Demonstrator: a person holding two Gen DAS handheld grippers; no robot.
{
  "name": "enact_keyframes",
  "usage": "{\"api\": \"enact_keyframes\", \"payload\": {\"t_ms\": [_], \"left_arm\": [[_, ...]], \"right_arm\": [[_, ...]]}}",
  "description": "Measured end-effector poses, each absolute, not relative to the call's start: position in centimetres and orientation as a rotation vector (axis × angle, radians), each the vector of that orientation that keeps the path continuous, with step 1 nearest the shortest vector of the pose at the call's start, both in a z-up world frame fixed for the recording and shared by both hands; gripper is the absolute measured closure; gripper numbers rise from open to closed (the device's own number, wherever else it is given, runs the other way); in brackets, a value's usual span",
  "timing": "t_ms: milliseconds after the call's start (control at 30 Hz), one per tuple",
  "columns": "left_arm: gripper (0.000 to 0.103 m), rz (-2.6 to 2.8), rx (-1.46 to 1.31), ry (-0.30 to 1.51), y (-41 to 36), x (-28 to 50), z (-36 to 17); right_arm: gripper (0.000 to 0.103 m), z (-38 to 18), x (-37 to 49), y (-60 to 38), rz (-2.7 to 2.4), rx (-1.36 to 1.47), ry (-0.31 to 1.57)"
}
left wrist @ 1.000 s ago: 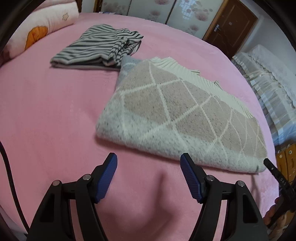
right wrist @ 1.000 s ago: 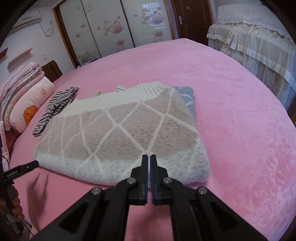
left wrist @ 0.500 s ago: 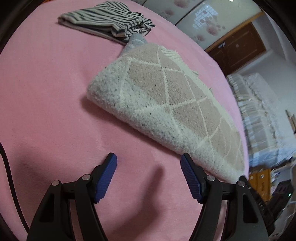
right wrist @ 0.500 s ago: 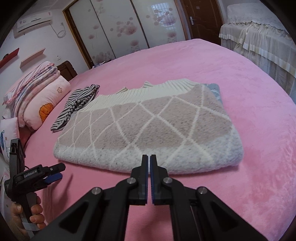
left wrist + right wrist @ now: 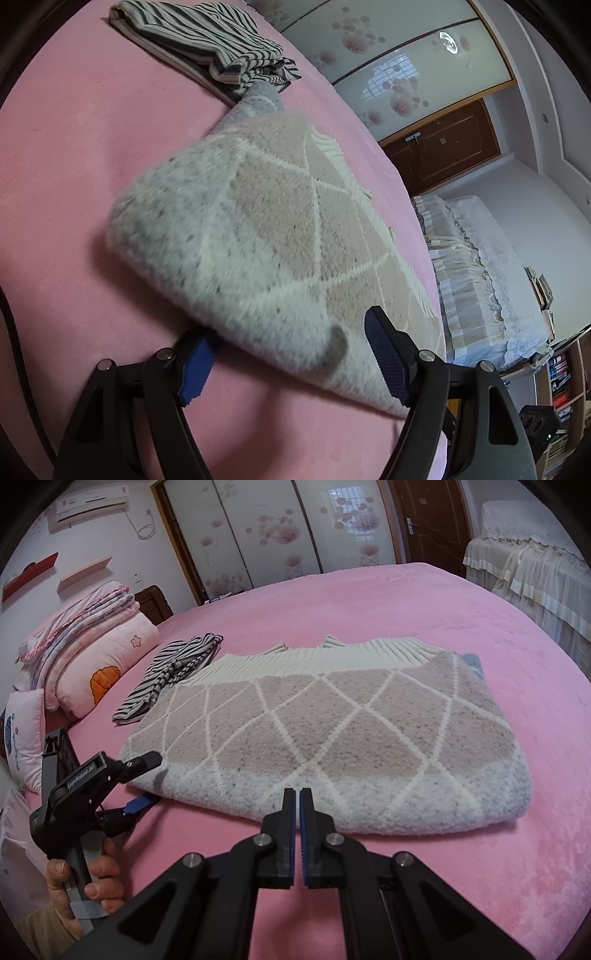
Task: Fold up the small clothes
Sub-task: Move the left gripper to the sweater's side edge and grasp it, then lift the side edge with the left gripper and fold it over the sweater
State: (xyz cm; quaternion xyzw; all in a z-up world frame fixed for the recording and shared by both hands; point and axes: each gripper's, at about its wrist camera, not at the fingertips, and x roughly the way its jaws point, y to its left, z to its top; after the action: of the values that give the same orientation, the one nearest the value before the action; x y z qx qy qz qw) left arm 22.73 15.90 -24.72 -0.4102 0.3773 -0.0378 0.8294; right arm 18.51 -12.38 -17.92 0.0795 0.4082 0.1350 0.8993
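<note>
Left wrist view: our left gripper has its jaws opening, straddling the near corner of the fuzzy beige-and-grey diamond-knit sweater on the pink plush bed; next we'd pinch it.

Right wrist view: right gripper is clenched and empty, near the sweater's front edge.

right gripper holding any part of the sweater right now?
No. In the right wrist view the right gripper is shut on nothing, short of the sweater edge on the pink bed.
</note>
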Motion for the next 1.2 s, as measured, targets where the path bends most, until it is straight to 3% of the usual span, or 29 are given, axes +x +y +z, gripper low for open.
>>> {"api": "enact_keyframes", "payload": {"t_ms": [567, 600, 700, 767, 800, 1200], "left_arm": [[0.029, -0.025, -0.840, 0.808, 16.6, 27.4, -24.3], [0.031, -0.017, -0.836, 0.809, 16.7, 27.4, -24.3], [0.050, -0.004, -0.824, 0.810, 17.3, 27.0, -24.2], [0.070, -0.018, -0.826, 0.814, 17.6, 26.9, -24.0], [0.074, -0.027, -0.825, 0.815, 17.7, 26.9, -23.9], [0.081, 0.020, -0.675, 0.807, 16.0, 27.1, -20.3]], "right_arm": [[0.102, -18.4, 19.5, -12.7, 0.242, 0.166, 0.846], [0.102, -18.5, 19.5, -12.7, 0.241, 0.165, 0.848], [0.102, -18.6, 19.6, -12.6, 0.239, 0.164, 0.849], [0.102, -18.5, 19.6, -12.6, 0.241, 0.165, 0.847], [0.102, -18.4, 19.7, -12.5, 0.242, 0.165, 0.845], [0.102, -17.2, 21.5, -11.2, 0.258, 0.124, 0.819]]}}
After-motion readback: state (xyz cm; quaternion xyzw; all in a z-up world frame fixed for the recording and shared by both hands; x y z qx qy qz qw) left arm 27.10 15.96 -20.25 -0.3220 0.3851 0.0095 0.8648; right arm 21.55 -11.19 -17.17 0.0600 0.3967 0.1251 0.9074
